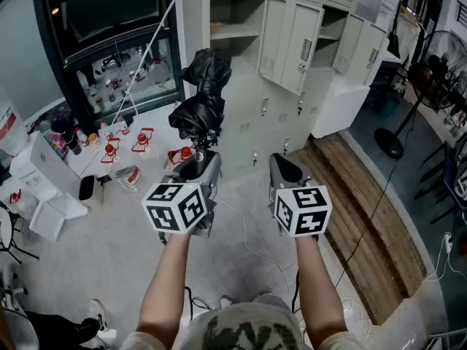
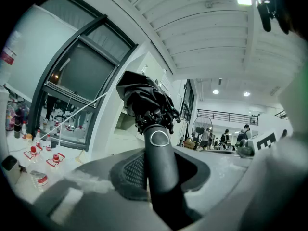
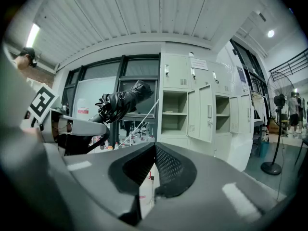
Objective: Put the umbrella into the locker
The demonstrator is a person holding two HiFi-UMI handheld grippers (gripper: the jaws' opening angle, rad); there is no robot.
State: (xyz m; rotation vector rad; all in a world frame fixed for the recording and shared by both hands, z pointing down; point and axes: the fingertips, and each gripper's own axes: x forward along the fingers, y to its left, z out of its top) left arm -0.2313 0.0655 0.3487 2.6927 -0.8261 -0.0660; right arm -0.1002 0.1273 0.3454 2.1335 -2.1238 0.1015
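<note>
A folded black umbrella (image 1: 204,97) sticks out ahead of my left gripper (image 1: 198,163), which is shut on its dark handle (image 2: 161,170). The crumpled canopy (image 2: 144,100) points toward the pale lockers (image 1: 292,42). An open locker compartment with a shelf (image 1: 235,17) lies straight beyond the umbrella tip. My right gripper (image 1: 286,169) hovers beside the left one, shut with nothing between its pads (image 3: 168,165). From the right gripper view the umbrella (image 3: 122,101) and left gripper (image 3: 77,126) show at the left, the open lockers (image 3: 174,112) in the middle.
A glass-fronted black cabinet (image 1: 109,42) stands at the left, with bottles and red items (image 1: 142,141) on the floor before it. White boxes (image 1: 44,188) sit at far left. A wooden platform (image 1: 365,210) and a standing fan (image 1: 438,60) are at the right. A cable (image 1: 255,250) crosses the floor.
</note>
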